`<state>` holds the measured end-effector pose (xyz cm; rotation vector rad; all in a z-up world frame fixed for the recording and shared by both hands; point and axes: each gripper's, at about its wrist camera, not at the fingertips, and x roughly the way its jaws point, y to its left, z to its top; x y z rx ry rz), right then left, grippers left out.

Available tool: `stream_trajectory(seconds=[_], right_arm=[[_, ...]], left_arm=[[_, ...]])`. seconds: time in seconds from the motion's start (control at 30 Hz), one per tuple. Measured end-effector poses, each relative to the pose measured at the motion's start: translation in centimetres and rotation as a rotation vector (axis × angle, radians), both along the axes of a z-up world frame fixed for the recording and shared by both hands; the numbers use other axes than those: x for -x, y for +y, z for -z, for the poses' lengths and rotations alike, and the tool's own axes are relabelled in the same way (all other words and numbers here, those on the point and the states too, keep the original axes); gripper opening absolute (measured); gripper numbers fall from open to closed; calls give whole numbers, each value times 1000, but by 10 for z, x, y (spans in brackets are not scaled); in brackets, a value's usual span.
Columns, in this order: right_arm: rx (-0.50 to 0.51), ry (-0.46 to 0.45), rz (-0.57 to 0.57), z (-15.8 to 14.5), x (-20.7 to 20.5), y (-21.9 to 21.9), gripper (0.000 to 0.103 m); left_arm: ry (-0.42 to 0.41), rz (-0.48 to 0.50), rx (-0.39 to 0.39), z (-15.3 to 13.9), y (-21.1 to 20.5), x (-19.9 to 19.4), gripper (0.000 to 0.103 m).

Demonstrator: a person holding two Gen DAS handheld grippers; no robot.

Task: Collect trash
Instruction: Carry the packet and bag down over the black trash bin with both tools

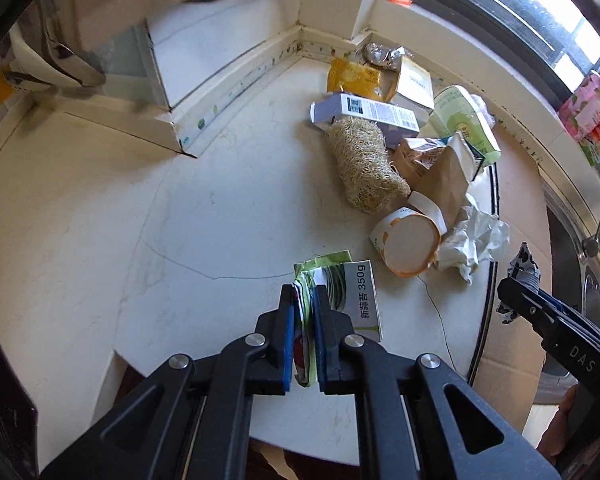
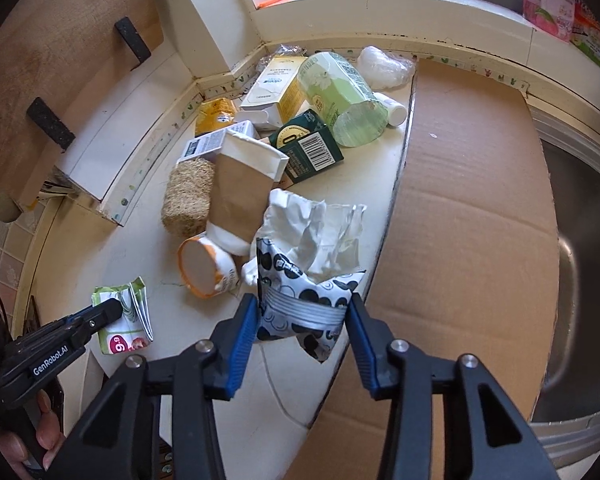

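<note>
The left gripper (image 1: pixel 304 300) clamped a flattened green packet (image 1: pixel 356 296) (folded), while the right gripper (image 2: pixel 304 312) pinched a black-and-white spotted wrapper (image 2: pixel 300 312) above the counter (image 1: pixel 180 220)

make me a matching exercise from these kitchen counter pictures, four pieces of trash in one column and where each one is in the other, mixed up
Things:
1. green-and-white flattened packet
2. black-and-white spotted pouch
3. loofah sponge
4. orange-rimmed tub

Places:
A. on its side beside the crumpled white paper
B. between the right gripper's pads
C. pinched in the left gripper
D. left of the brown paper cup

Pairs: 1-C, 2-B, 3-D, 4-A
</note>
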<state>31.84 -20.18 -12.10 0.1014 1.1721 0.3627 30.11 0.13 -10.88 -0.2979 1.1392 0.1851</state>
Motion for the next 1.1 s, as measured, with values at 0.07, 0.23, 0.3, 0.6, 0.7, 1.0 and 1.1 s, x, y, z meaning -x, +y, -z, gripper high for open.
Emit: stream_trajectory(seconds=[0.07, 0.23, 0.3, 0.6, 0.7, 1.0, 1.1], right_arm=[[-3, -9, 7, -6, 11, 3, 45], [-8, -45, 52, -27, 50, 9, 45], [-15, -56, 64, -36, 72, 15, 45], [-23, -39, 80, -41, 156, 52, 45], [-18, -43, 71, -41, 186, 64, 45], [10, 35, 75, 1, 246, 78, 45], [18, 106, 75, 27, 256, 76, 45]], left_arm=[[-23, 23, -11, -9, 2, 17, 6], [-53, 115, -3, -27, 14, 51, 6], [-63, 142, -1, -34, 19, 65, 6], [-87, 254, 15, -48, 36, 136, 6], [-90, 303, 32, -45, 37, 158, 6], [-47, 387, 68, -8, 33, 207, 6], [13, 397, 94, 17, 28, 220, 6]])
